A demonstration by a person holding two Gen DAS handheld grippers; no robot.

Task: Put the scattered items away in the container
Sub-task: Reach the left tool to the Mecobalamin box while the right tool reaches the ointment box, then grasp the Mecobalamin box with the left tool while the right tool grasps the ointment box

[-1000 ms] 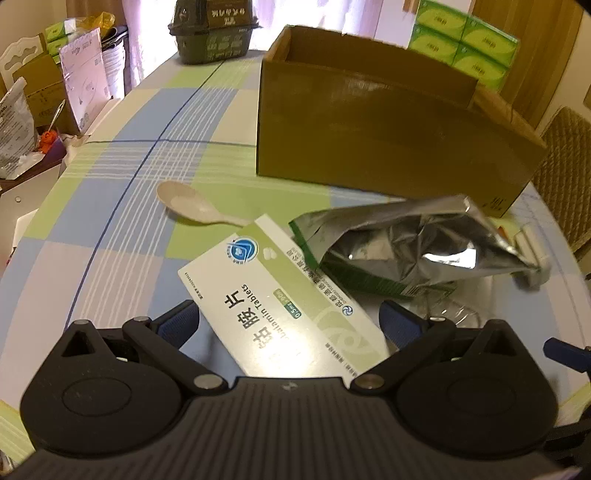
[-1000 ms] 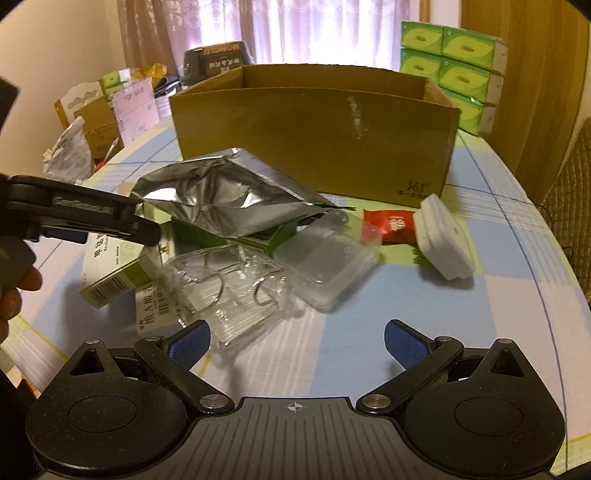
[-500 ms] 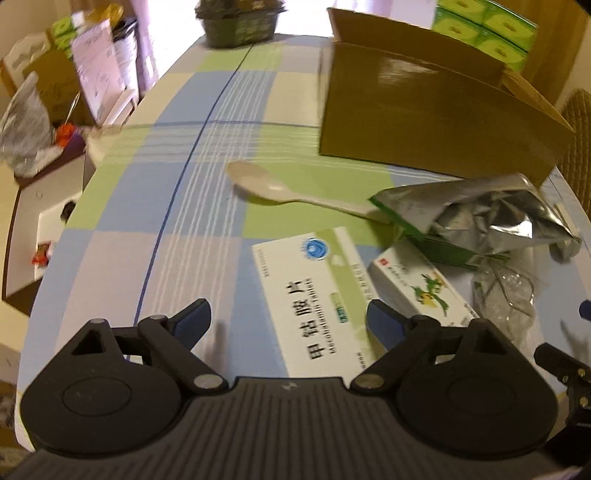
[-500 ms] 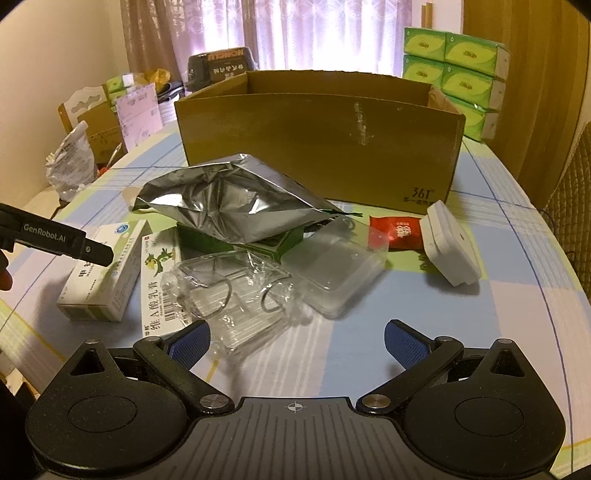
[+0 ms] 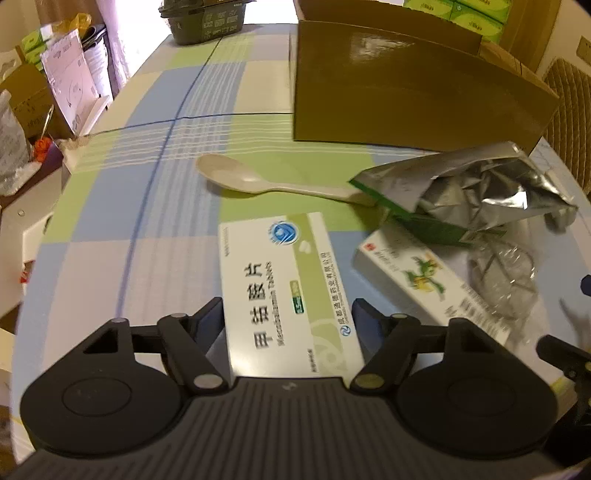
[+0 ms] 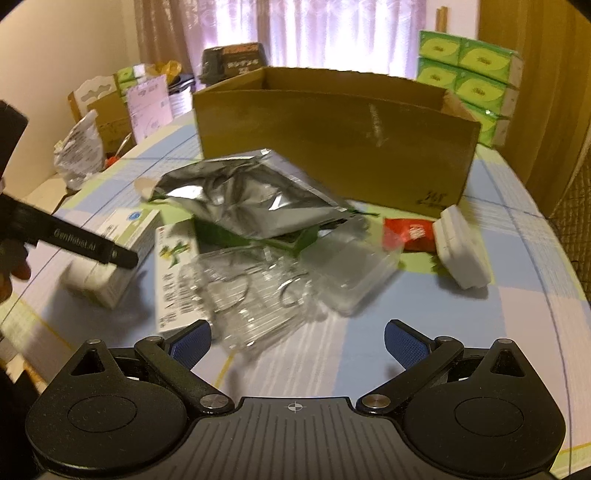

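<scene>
A lived-in home dining room: checked tablecloth (image 5: 110, 206) on a round table, sheer curtains (image 6: 332, 33), stacked tissue packs (image 6: 469, 74), woven chair back (image 5: 570, 110), boxes and paper clutter (image 5: 40, 99) alongside.

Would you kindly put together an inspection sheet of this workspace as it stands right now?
Surface: checked blue, green and white tablecloth.
Job's things: brown cardboard box, open-topped; white medicine carton; second white carton with green print; crumpled silver foil bag; cream plastic spoon; clear plastic packaging; red sachet; white block.
Clutter: dark basket at the far edge.
Grippers: left tool open, straddling the medicine carton; right tool open, empty.
Cables: nothing seen.
Surroundings: green tissue packs, curtains.
</scene>
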